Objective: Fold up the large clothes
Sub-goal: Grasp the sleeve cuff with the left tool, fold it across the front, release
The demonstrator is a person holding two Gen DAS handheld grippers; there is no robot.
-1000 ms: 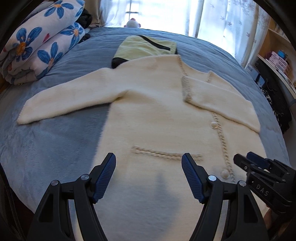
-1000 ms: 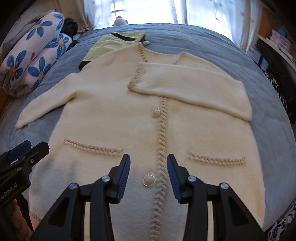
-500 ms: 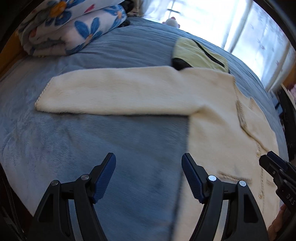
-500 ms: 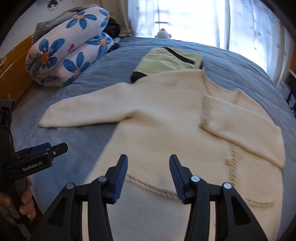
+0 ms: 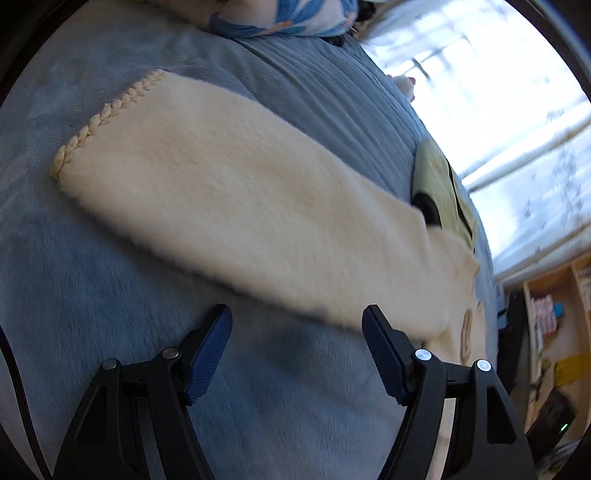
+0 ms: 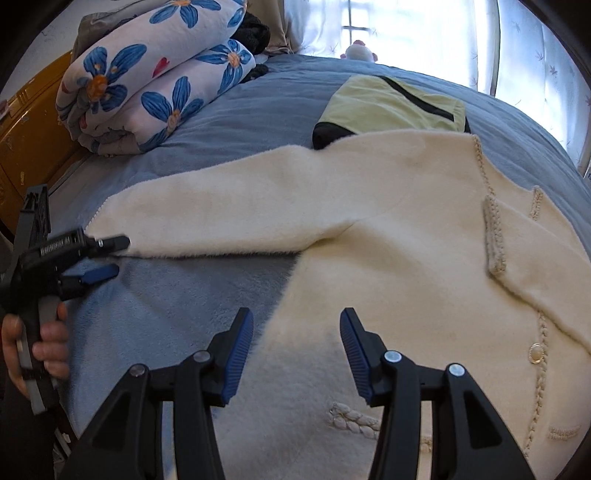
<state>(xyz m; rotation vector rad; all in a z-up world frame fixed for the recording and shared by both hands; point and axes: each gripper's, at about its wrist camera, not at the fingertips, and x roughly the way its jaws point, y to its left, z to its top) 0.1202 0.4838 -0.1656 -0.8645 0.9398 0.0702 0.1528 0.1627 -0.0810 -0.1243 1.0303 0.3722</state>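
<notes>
Left tongs [image 6: 107, 256] sit at the far left of the right wrist view, jaws apart, nothing clamped; a hand [image 6: 35, 341] grips their handle. Upper tip is at the cuff [image 5: 99, 118] of the outstretched sleeve [image 5: 240, 206], touching or just above it, can't tell which; lower tip is over bare bed [image 6: 177, 291]. In the left wrist view the same tongs hang over the blue cover with the sleeve's near edge just beyond the fingertips [image 5: 218, 332]. Floral folded quilt [image 6: 147, 74] is stacked at the bed's far left, against a yellow-brown headboard [image 6: 26, 140]. Cream cardigan [image 6: 406, 266] lies flat, front up, across the middle of the bed, left sleeve stretched out, the other sleeve folded across the chest. Right tongs [image 6: 297, 334] hover over the cardigan's side edge, below the armpit, released; jaws have just been opening, nothing between them. Yellow-green folded garment [image 6: 391, 107] sits just behind the cardigan's shoulder. Curtained window [image 6: 406, 33] is behind the bed, a small plush toy [image 6: 358, 50] at its base.
</notes>
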